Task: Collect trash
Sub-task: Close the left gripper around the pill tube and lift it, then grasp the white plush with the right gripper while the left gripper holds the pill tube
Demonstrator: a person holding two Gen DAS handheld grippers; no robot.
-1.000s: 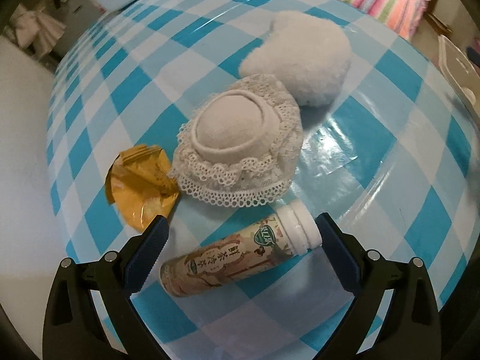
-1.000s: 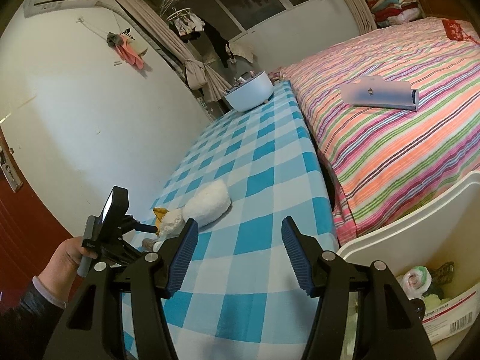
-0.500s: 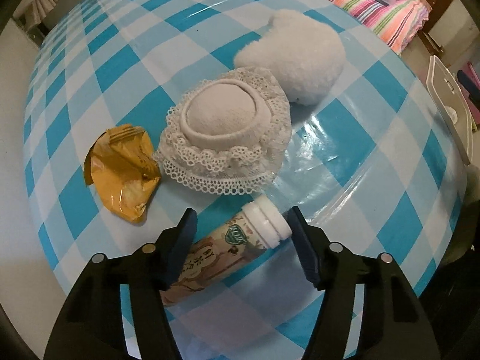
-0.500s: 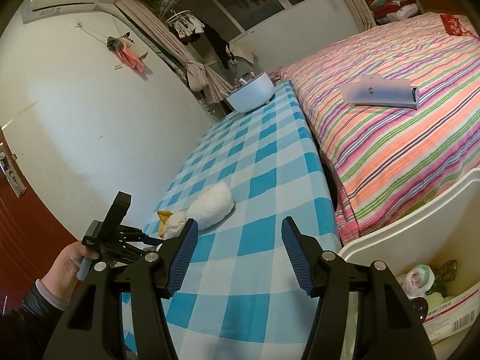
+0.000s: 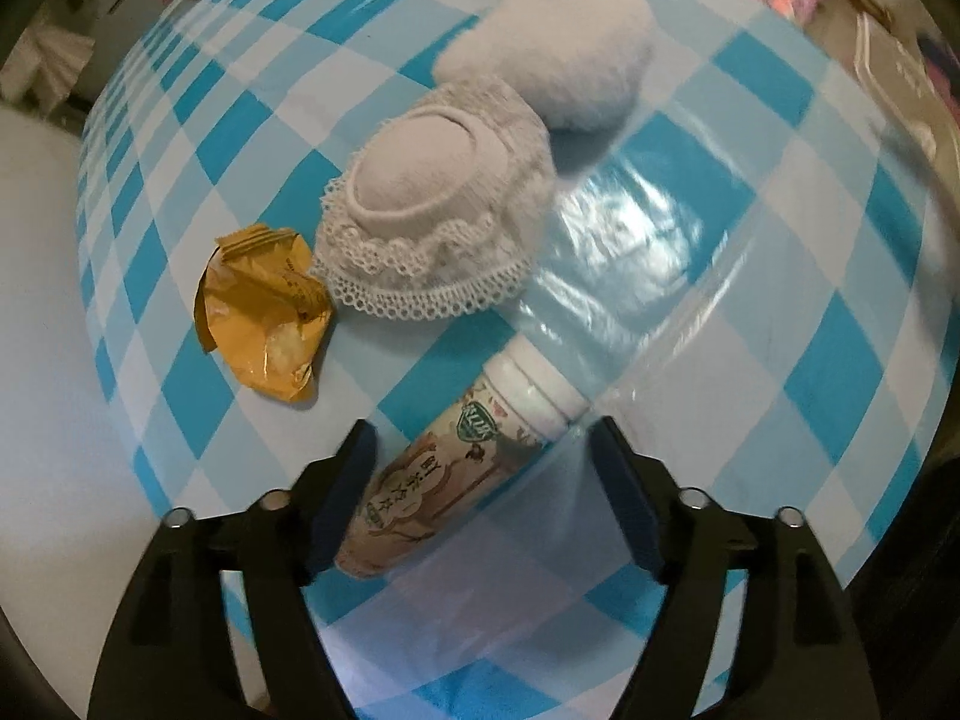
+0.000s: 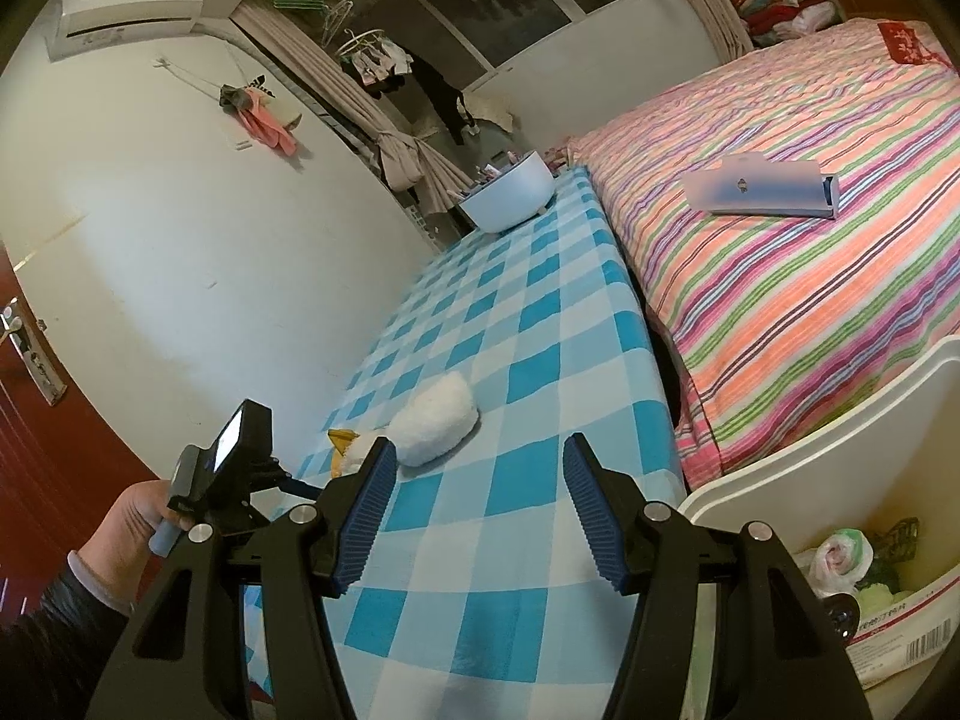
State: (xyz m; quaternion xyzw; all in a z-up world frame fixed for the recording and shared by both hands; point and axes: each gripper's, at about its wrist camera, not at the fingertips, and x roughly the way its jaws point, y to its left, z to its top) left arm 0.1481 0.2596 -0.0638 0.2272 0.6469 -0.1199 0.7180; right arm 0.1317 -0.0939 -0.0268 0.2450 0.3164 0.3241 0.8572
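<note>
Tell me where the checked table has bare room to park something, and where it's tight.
Free: the long stretch of tablecloth between the fluffy white pad and the pale bowl at the far end. Also the near strip under the right tongs. Crowded: the near-left corner, where the bottle, gold wrapper and lace cushion cluster by the left tongs.

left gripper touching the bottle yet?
Cannot tell. In the left wrist view the left gripper is open astride the bottle; its left finger overlaps the bottle's edge with no clear gap, while tablecloth shows before the right finger.
</note>
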